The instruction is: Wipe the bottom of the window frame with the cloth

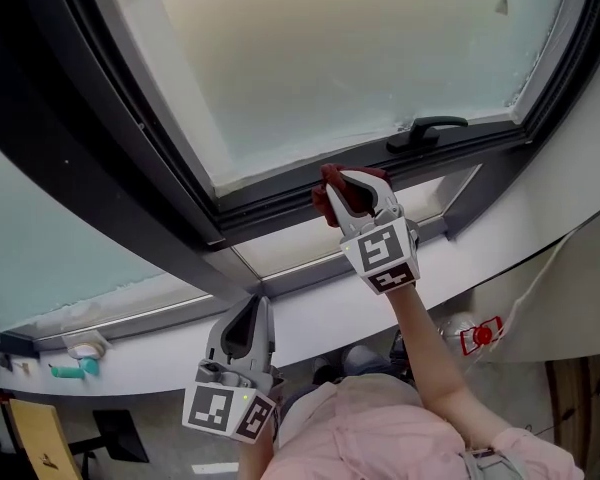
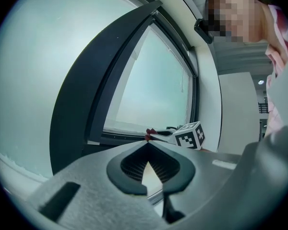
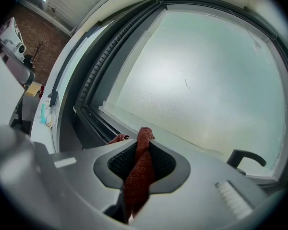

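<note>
The dark window frame (image 1: 270,206) fills most of the head view, holding a big frosted pane (image 1: 330,58). Below the frame runs a white sill (image 1: 315,313). The right gripper (image 1: 352,184) reaches up to the frame's bottom rail, about midway along it, jaws pinching a dark red cloth (image 1: 327,193). The cloth bunches out past the jaw tips right at the rail; whether it presses on the rail is hard to tell. The left gripper (image 1: 250,308) hangs lower, below the frame and in front of the sill, with its jaw tips pressed together on nothing. A black handle (image 1: 427,128) sits on the frame's bottom rail, to the right of the cloth
</note>
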The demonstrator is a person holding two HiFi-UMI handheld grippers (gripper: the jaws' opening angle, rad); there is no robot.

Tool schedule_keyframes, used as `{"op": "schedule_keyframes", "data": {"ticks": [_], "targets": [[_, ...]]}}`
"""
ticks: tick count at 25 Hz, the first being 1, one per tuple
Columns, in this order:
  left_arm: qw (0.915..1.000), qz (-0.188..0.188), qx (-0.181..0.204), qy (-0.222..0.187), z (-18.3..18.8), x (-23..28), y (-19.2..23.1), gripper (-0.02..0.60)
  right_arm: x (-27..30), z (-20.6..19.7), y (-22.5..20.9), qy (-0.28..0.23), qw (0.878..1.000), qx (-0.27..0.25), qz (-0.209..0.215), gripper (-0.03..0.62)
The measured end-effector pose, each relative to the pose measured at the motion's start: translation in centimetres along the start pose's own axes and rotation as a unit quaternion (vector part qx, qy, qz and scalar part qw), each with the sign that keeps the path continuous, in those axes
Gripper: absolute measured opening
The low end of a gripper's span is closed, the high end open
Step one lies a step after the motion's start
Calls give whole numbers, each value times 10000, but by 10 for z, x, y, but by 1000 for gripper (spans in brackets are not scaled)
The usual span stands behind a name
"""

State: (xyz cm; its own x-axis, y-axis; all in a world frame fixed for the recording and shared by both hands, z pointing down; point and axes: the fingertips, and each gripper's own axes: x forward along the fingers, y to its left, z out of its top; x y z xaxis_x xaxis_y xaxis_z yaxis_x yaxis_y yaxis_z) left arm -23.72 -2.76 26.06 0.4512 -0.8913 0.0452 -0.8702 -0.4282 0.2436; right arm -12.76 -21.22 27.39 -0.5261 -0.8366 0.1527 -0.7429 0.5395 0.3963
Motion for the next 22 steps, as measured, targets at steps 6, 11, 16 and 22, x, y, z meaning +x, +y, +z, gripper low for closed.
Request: {"op": "schedule_keyframes", "data": {"ticks": [6, 11, 16, 22], "targets": [[10000, -12, -82, -22, -4, 11, -33, -3, -3, 0, -2, 32, 9992, -50, 404, 71], [9999, 15, -114, 9, -12, 24, -61, -3, -6, -4, -9, 13, 9985, -182, 515, 71], [9999, -23, -131, -44, -27, 40, -86, -3, -9, -7, -15, -67, 9978, -445, 478, 71], [9998, -77, -126, -94, -32, 49, -100, -3, -12, -12, -23, -20, 9976, -537, 427, 71]]}}
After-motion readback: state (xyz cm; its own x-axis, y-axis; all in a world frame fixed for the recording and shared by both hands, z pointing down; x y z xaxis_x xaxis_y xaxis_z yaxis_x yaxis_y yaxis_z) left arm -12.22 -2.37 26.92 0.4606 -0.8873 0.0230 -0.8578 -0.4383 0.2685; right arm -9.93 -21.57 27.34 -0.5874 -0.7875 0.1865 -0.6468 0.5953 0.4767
